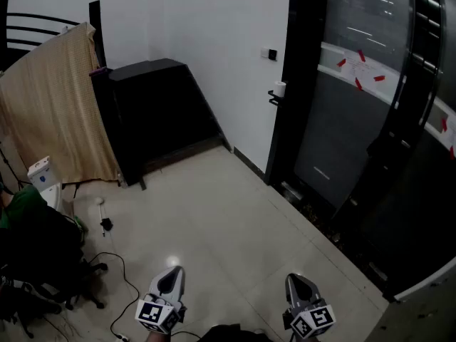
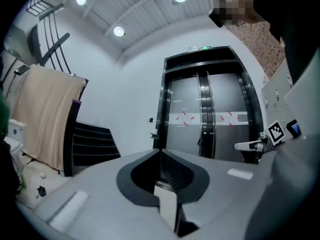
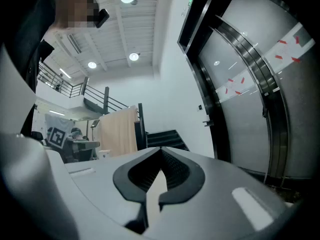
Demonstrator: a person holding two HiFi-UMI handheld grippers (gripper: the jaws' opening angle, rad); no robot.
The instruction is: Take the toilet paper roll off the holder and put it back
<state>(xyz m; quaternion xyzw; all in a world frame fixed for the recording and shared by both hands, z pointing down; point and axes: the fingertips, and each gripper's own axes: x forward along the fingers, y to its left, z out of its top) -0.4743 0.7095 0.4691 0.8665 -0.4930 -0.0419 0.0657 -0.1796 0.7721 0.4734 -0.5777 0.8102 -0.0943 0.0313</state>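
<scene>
Both my tongs are pressed together with nothing between them: the left tongs (image 1: pixel 171 273) and the right tongs (image 1: pixel 296 282) hang low and level over the tiled floor (image 1: pixel 214 212), and each gripper view shows its jaws meeting tip to tip on empty air. The toilet paper roll (image 1: pixel 280 88) sits on its holder (image 1: pixel 273 99), up on the white wall just beside the black door frame (image 1: pixel 285 134) and well apart from me, so I judge the task has not begun and the step in hand is the approach. To do it well I should walk in until the roll is close ahead, spread one pair of tongs wide before arriving, and come at the roll from its free end, so it slides along the holder's arm rather than being pulled against it. I should pinch lightly, since the soft paper will crush.
</scene>
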